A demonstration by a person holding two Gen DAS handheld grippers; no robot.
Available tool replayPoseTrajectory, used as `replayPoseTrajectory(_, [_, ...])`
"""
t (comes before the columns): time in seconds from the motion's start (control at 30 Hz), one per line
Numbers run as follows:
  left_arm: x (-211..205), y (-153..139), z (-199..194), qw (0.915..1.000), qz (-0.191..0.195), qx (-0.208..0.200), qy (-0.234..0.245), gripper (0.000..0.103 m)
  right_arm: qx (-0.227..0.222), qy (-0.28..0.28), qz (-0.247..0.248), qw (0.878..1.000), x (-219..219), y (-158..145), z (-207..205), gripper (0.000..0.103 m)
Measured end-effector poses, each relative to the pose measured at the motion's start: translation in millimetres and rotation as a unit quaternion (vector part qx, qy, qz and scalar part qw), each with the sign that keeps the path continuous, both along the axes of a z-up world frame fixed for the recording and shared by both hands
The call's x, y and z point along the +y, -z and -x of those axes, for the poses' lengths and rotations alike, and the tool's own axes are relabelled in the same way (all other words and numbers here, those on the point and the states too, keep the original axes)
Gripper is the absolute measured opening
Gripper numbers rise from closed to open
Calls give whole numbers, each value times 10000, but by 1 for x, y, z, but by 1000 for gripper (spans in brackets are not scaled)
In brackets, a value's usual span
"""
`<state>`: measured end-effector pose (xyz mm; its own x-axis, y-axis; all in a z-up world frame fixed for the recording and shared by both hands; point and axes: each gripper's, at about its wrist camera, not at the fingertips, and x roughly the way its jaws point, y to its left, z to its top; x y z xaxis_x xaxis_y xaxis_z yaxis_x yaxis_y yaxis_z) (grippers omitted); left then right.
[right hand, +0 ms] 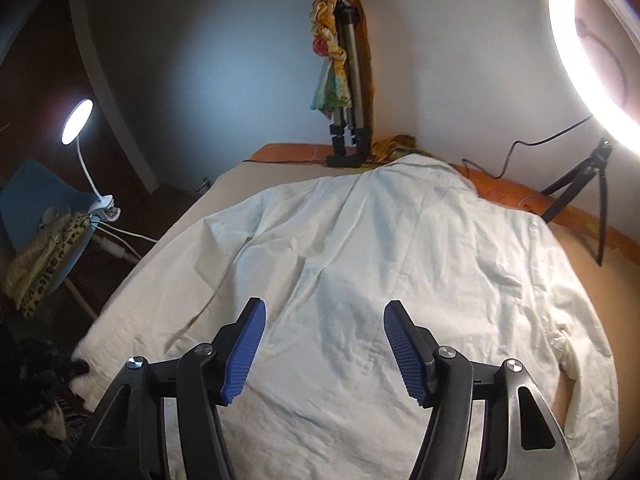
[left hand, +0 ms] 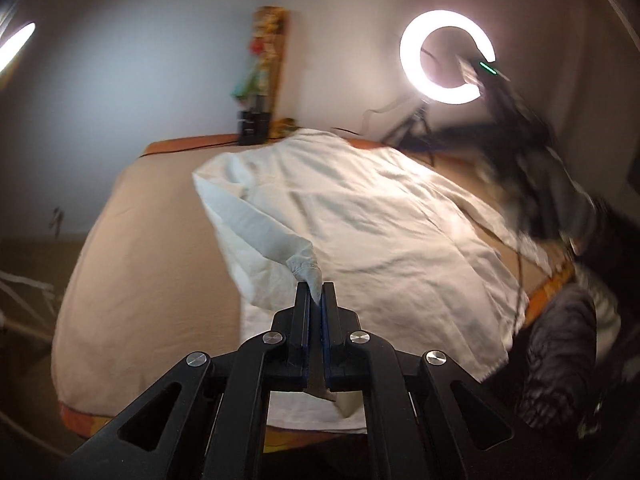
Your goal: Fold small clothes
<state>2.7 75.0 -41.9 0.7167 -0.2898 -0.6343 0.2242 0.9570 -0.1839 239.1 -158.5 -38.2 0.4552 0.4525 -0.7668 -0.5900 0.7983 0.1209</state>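
**Op:** Log entry. Shirt (right hand: pixel 360 264) lies spread on the table (left hand: pixel 132 240), collar toward the tripod (right hand: pixel 350 92) at the far wall. My left gripper (left hand: pixel 316 300) is clamped on a sleeve (left hand: pixel 272 240) cuff; the cloth runs pinched between the pads, and the sleeve is lifted off the table on the side away from the ring light (left hand: pixel 446 56).

**Obs:** And the right?

**Op:** Right gripper (right hand: pixel 324 344) hangs over the shirt's lower back, jaws wide apart, holding nothing. In the left view it is only a dark blur near the ring light, so I read it from its own camera.

**Obs:** Risks from here?

**Op:** My judgement: the pinch is on the cuff tip only. A quick pull across could slip it free, and the sleeve would drop short of the fold line. Pulling too hard could drag the whole shirt toward the table edge nearest me, since nothing pins the body. Other sleeve (right hand: pixel 568 340) is bunched on the ring-light side; folding over it would trap a lump.

**Obs:** Mitigation?

**Op:** Slow carry, right gripper pressing the body first.
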Motion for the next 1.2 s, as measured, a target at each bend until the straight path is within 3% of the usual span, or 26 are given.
replayPoseTrajectory(0.17, [-33,15,0,9978,-263,188,580,3,708,-637,-155,9953,45,7,-42,61])
replayPoseTrajectory(0.37, [-59,26,14,9910,-647,312,1127,3,1491,-881,-104,9848,106,29,-89,61])
replayPoseTrajectory(0.53, [-72,36,14,9862,-883,452,1324,3,1374,-969,389,9850,157,52,-112,58])
replayPoseTrajectory(0.6, [-73,40,16,9841,-964,537,1392,3,1350,-858,816,9837,171,73,-118,28])
replayPoseTrajectory(0.67, [-73,42,17,9825,-1020,639,1423,5,1265,-848,1289,9799,178,90,-119,29])
replayPoseTrajectory(0.73, [-69,40,20,9820,-1094,711,1364,14,1178,-853,1581,9767,175,100,-115,29])
replayPoseTrajectory(0.8, [-62,35,26,9835,-1021,706,1313,32,1220,-863,1454,9780,165,95,-109,30])
replayPoseTrajectory(1.0, [-27,16,48,9943,-416,564,799,34,1061,-1145,952,9831,144,55,-69,40])
replayPoseTrajectory(1.2, [-11,54,37,9906,214,1345,144,34,1131,-1827,1082,9706,183,54,-11,40])
